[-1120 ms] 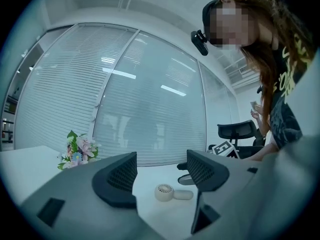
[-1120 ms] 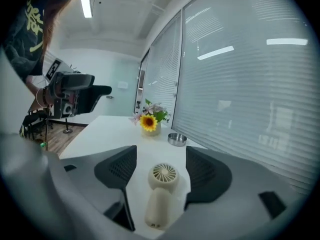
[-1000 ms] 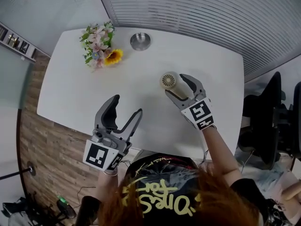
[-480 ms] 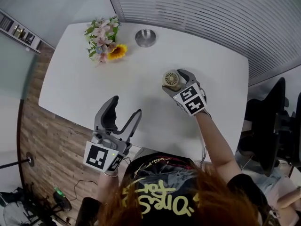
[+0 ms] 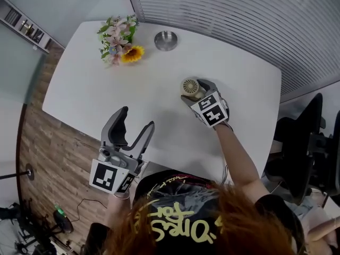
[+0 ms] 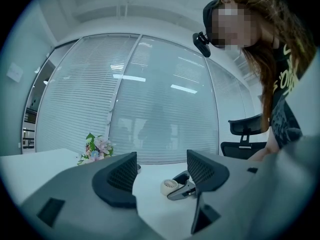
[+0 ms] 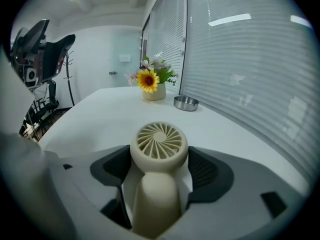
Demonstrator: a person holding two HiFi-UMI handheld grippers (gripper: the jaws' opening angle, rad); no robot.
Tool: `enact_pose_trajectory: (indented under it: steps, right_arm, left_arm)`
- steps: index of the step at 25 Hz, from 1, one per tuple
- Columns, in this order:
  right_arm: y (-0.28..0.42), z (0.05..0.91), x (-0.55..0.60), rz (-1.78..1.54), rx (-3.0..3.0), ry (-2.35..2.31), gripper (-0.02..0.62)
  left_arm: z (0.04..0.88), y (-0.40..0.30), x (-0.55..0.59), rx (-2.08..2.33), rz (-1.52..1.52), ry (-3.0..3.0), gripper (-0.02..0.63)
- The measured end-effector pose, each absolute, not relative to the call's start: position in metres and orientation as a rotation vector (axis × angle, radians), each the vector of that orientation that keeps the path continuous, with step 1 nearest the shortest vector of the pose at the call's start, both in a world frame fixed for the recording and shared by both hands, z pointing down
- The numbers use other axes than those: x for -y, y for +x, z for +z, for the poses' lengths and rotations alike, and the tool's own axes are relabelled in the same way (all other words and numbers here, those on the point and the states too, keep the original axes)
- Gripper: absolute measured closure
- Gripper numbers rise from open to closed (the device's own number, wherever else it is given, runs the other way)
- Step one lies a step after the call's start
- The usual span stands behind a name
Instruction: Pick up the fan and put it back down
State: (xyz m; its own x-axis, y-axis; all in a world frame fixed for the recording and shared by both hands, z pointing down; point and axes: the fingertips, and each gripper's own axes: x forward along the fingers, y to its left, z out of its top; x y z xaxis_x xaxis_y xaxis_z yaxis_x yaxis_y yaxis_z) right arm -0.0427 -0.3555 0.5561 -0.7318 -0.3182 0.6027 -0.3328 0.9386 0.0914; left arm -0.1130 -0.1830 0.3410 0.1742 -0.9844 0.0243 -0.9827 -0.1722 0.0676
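The right gripper [image 7: 161, 170] is pointing down at the white table [image 5: 106, 89]. Its jaws have just been opening and are now standing wide apart. The fan [image 7: 159, 143] is lying between them: its round, slatted head is sitting level with the two ribbed pads, and its handle is running back toward the gripper body, along the midline of the jaw gap. Each pad is flanking the head closely without clamping it. The fan is resting on the table surface, not in a grip.

The left gripper [image 5: 137, 118] is hovering level at the near table edge, well apart from the fan. Its jaws are standing apart with nothing between them. In the left gripper view, the fan and the right gripper are appearing farther along the table, beyond the jaw gap.

Beyond the right gripper's jaws, a metal dish [image 5: 166, 40] and a flower bouquet [image 5: 119, 47] are standing at the far table edge.
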Motion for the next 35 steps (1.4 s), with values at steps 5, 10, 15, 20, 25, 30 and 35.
enact_pose_trajectory:
  steps: [5,10,15,20,25,30,35]
  right_arm:
    - [-0.042,0.557,0.353,0.05,2.422,0.484,0.239]
    - [-0.044,0.544,0.357,0.071,2.471,0.592,0.241]
    - [-0.053,0.504,0.351,0.013,2.533,0.71,0.241]
    - [-0.049,0.463,0.339,-0.02,2.563,0.84,0.241]
    - [-0.048,0.426,0.323,-0.049,2.622,0.963,0.241]
    - [-0.048,0.389,0.305,-0.106,2.666,1.065,0.241]
    - [-0.045,0.351,0.286,-0.202,2.722,1.153,0.241]
  left_arm:
    - [0.337,-0.114,0.181,1.948,-0.015,2.39,0.298]
    - [0.337,-0.124,0.194,1.865,-0.023,2.453,0.299]
    - [0.333,-0.136,0.203,1.738,-0.02,2.559,0.299]
    - [0.323,-0.153,0.216,1.637,-0.065,2.642,0.299]
    - [0.314,-0.162,0.22,1.54,-0.07,2.72,0.299]
    - [0.307,-0.17,0.221,1.471,-0.074,2.78,0.299]
    - [0.3,-0.176,0.221,1.436,-0.086,2.817,0.299]
